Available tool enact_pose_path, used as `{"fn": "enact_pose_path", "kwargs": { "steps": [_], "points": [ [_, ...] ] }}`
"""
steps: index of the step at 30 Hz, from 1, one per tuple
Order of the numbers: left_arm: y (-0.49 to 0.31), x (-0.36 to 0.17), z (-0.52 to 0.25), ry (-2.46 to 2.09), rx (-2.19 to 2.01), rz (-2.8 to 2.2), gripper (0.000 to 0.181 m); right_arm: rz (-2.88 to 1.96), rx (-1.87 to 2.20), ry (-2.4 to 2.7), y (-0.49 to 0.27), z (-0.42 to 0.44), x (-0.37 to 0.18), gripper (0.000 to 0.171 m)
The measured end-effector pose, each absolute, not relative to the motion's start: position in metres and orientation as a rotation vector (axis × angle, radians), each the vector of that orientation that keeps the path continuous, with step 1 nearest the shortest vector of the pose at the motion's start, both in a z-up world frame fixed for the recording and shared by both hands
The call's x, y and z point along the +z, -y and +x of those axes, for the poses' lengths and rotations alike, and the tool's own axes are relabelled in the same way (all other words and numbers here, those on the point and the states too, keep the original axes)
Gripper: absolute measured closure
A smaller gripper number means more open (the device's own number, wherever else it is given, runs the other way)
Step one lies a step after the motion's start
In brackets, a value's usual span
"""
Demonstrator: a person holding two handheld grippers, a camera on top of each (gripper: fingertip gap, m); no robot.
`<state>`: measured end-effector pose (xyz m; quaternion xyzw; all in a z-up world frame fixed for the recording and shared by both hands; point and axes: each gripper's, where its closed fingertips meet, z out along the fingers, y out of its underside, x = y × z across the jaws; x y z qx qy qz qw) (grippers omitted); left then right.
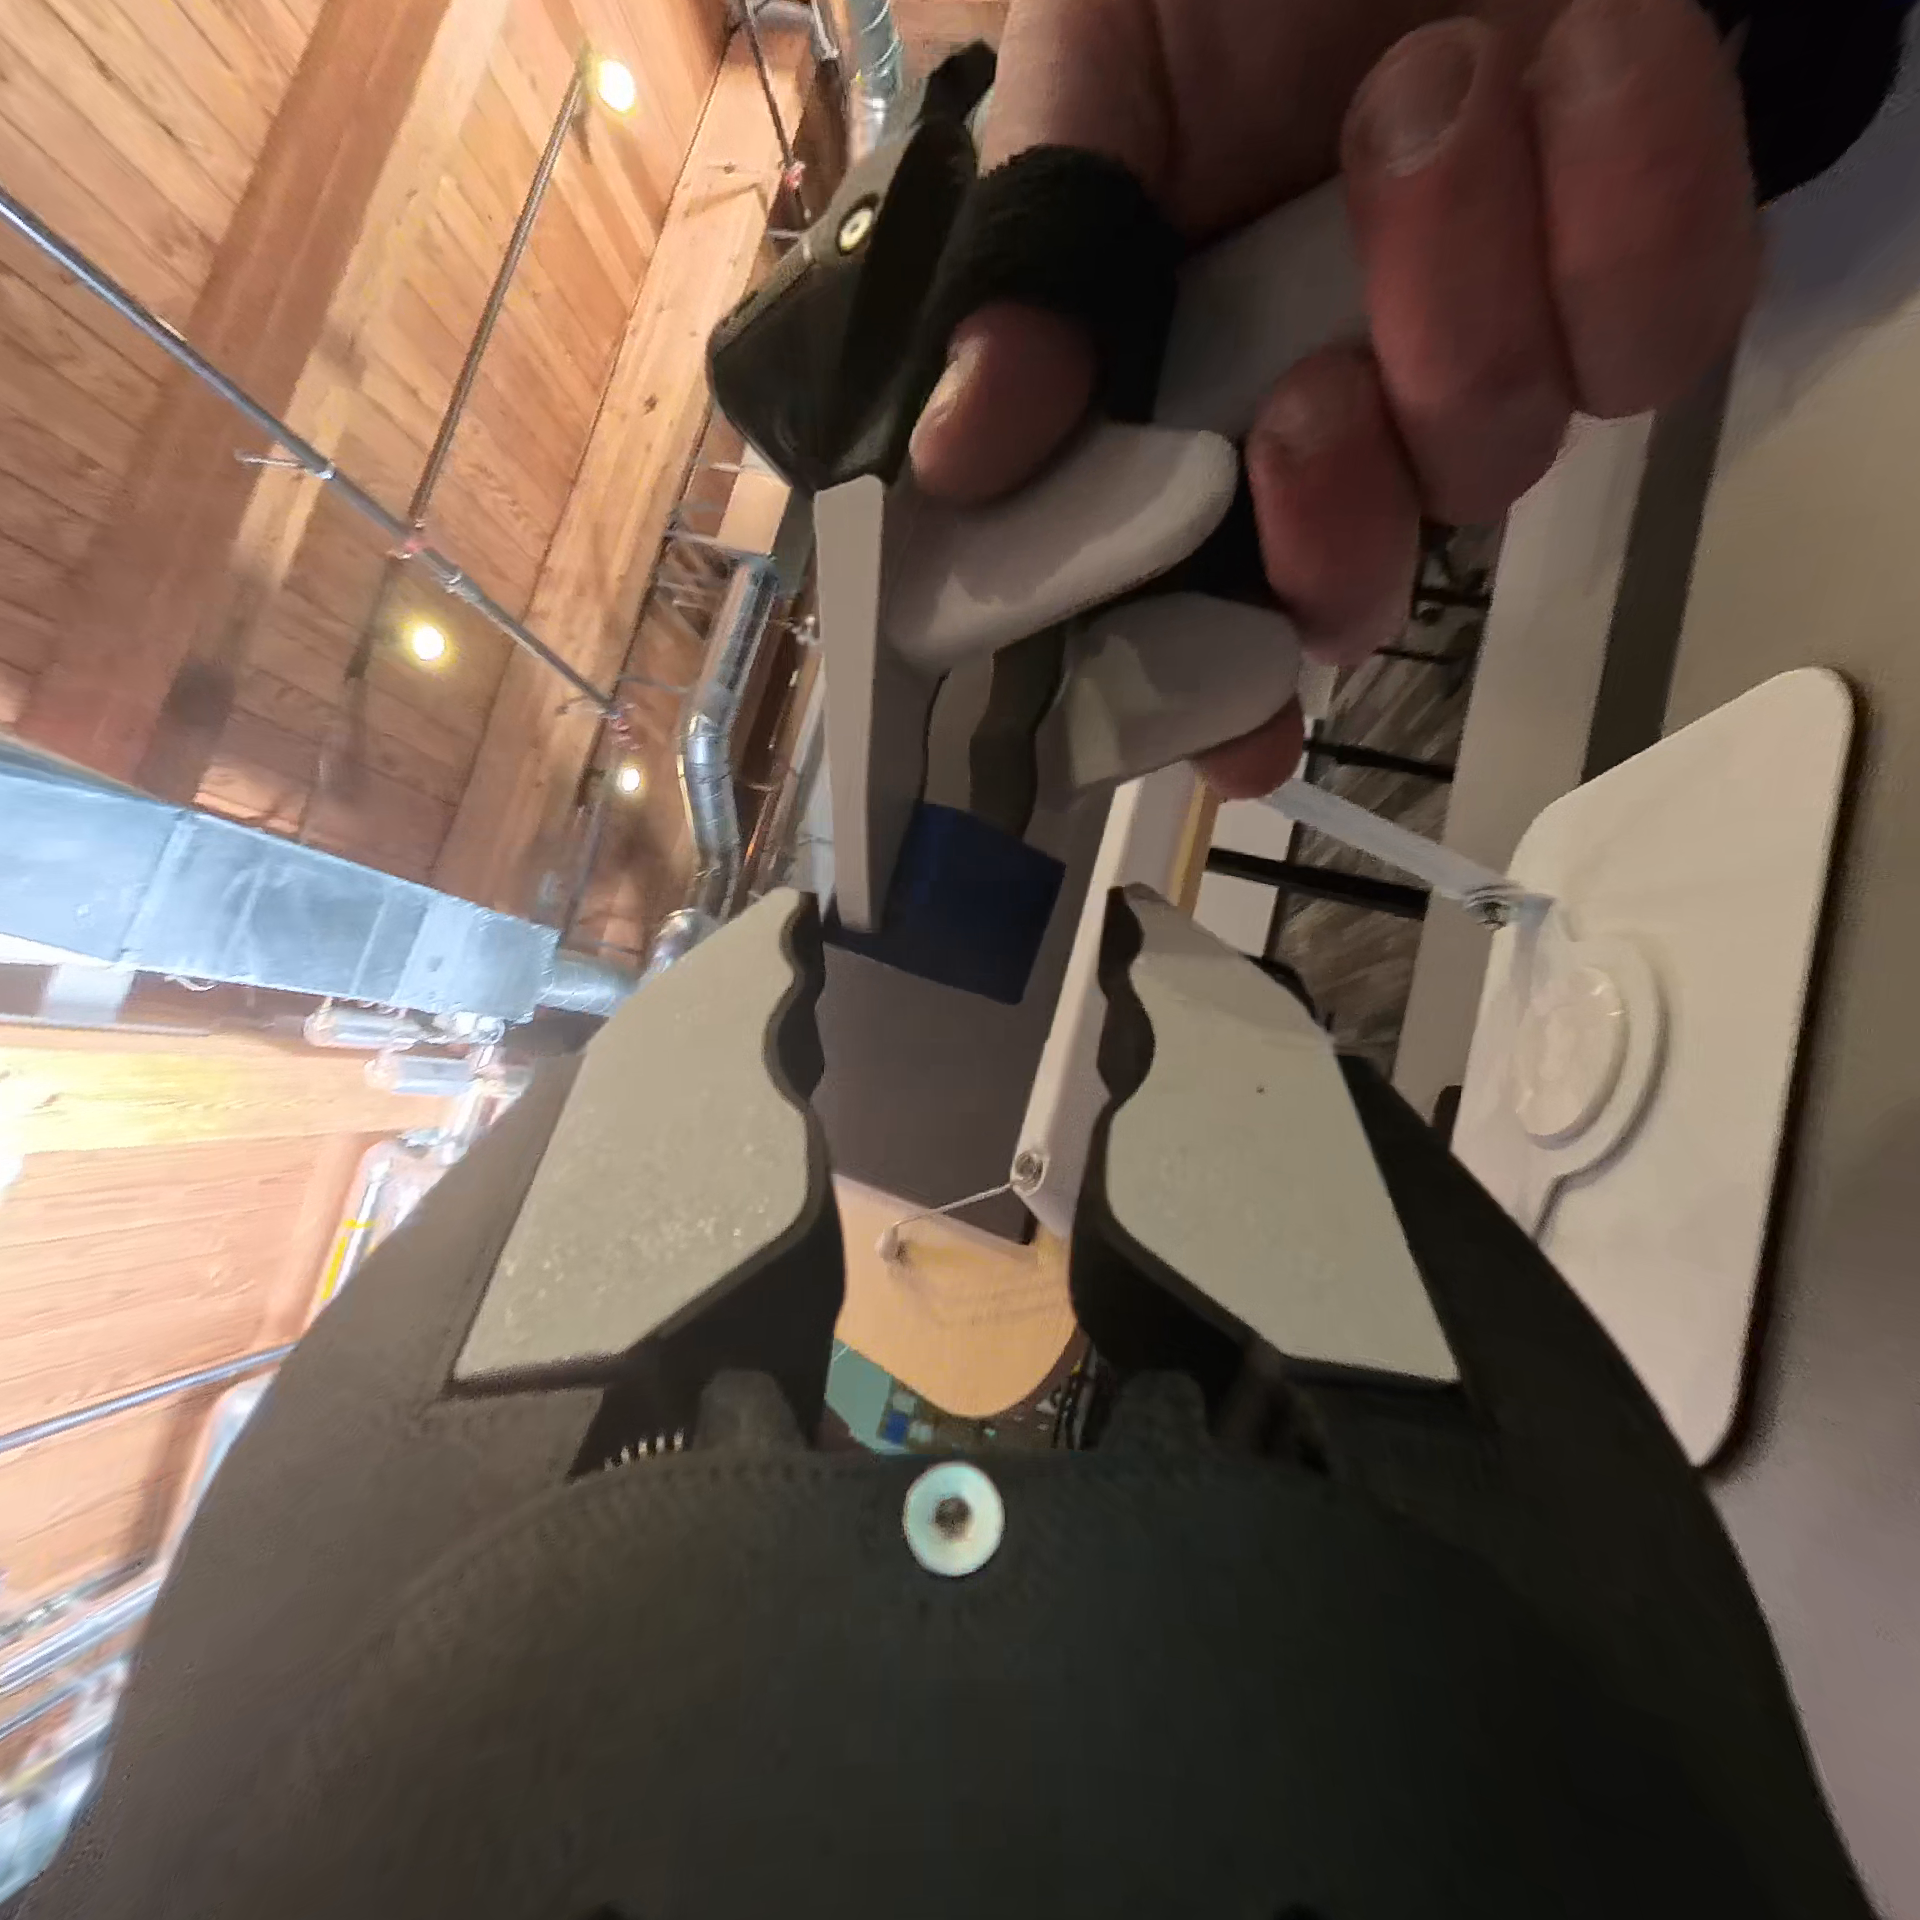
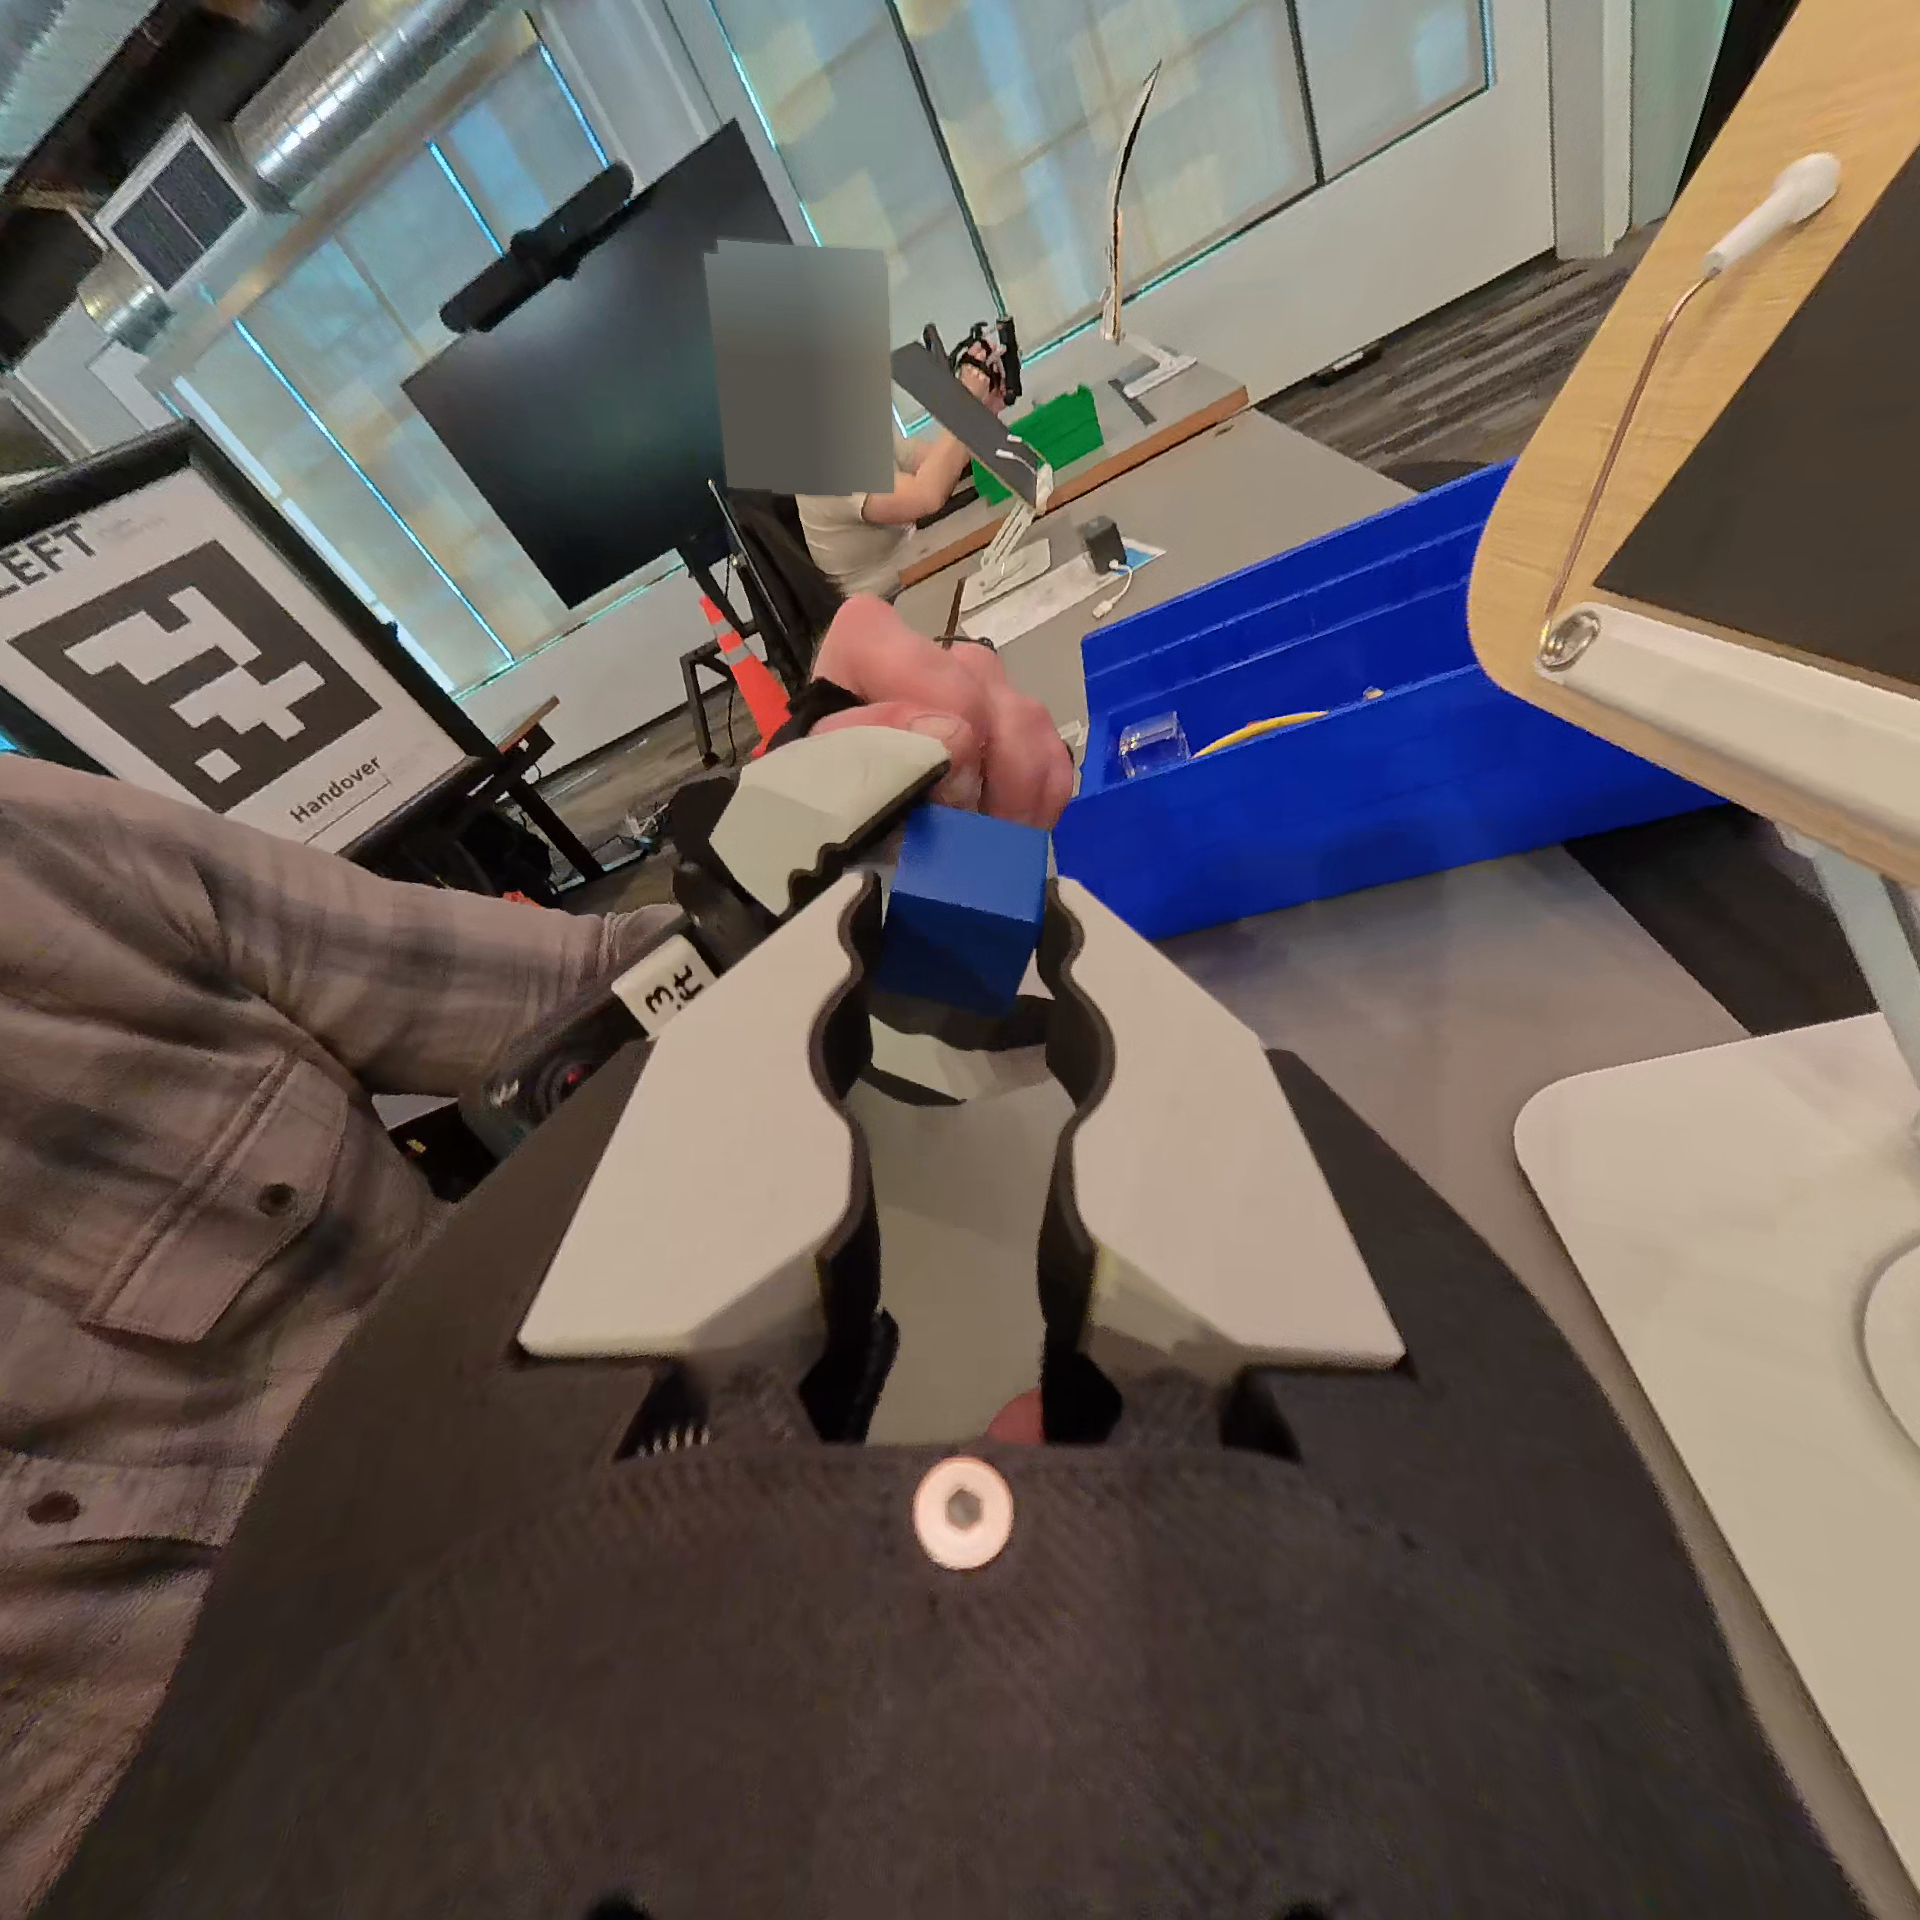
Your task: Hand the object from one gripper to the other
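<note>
Handover midway: we see the solid blue plastic cube [image 2: 961,920] pinched at right gripper [image 2: 951,935] tips; left gripper [image 1: 961,940], parted and empty, must close on it.

Writing shows only in the right wrist view, on two things.

A white sign board [image 2: 197,665] at the left bears a large black-and-white square marker, with a printed word above it and another in a small box below. A small white label [image 2: 665,995] with handwritten black characters sits on the left gripper [image 2: 831,821]. The left wrist view shows no writing.
</note>
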<state>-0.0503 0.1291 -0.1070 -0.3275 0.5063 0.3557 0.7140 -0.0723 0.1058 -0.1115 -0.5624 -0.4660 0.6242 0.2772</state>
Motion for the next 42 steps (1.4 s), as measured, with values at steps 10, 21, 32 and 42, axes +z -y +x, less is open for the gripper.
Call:
{"fn": "enact_pose_path", "kwargs": {
  "steps": [10, 21, 32, 42],
  "points": [
    [-0.1246, -0.1106, -0.0431, -1.173, 0.808, -0.696, 0.143, -1.542, 1.73, 1.264, -0.1032, -0.0702, -0.1175, 0.145],
    [-0.1262, -0.1085, -0.0454, -1.14, 0.771, -0.736, 0.143, -1.511, 1.718, 1.243, -0.1054, -0.0722, -0.1146, 0.143],
    [-0.1276, -0.1066, -0.0489, -1.123, 0.742, -0.761, 0.144, -1.473, 1.686, 1.263, -0.1066, -0.0689, -0.1144, 0.143],
    [-0.1304, -0.1091, -0.0506, -1.134, 0.712, -0.806, 0.144, -1.401, 1.58, 1.329, -0.1052, -0.063, -0.1124, 0.123]
  ]
}}
